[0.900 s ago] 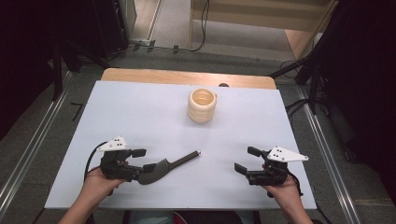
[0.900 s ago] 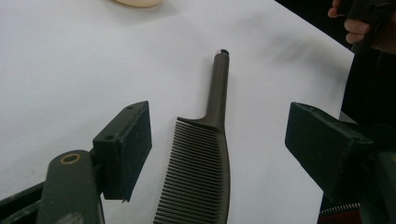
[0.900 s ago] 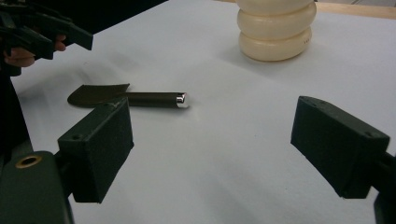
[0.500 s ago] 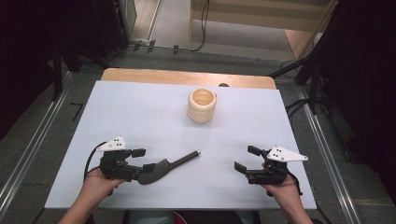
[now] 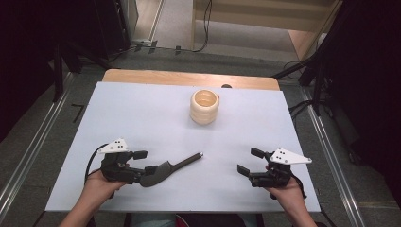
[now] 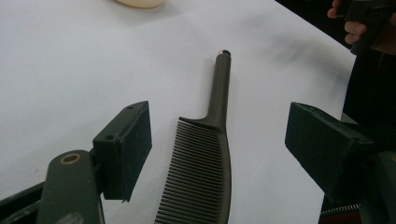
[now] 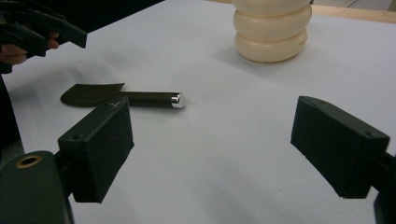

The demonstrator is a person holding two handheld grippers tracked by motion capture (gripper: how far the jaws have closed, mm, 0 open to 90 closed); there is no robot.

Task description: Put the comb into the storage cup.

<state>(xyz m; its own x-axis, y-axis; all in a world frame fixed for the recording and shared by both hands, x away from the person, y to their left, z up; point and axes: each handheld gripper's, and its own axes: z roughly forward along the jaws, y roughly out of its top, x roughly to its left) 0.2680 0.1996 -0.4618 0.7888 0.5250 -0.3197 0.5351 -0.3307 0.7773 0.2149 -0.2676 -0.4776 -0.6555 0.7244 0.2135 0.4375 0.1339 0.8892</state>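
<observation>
A dark olive comb (image 5: 168, 168) lies flat on the white table (image 5: 142, 118), handle pointing toward the middle. My left gripper (image 5: 144, 162) is open at the comb's toothed end. In the left gripper view the comb (image 6: 205, 172) lies between the spread jaws, touching neither. A cream ribbed cup (image 5: 204, 107) stands upright at the table's far centre. My right gripper (image 5: 249, 162) is open near the front right, nothing between its jaws. The right gripper view has the comb (image 7: 121, 96) at left and the cup (image 7: 272, 29) ahead.
The table's wooden back edge (image 5: 189, 78) runs behind the cup. Metal rails (image 5: 33, 146) flank both sides of the table. Dark equipment and cables stand beyond the far edge. Bare white surface lies between the two grippers.
</observation>
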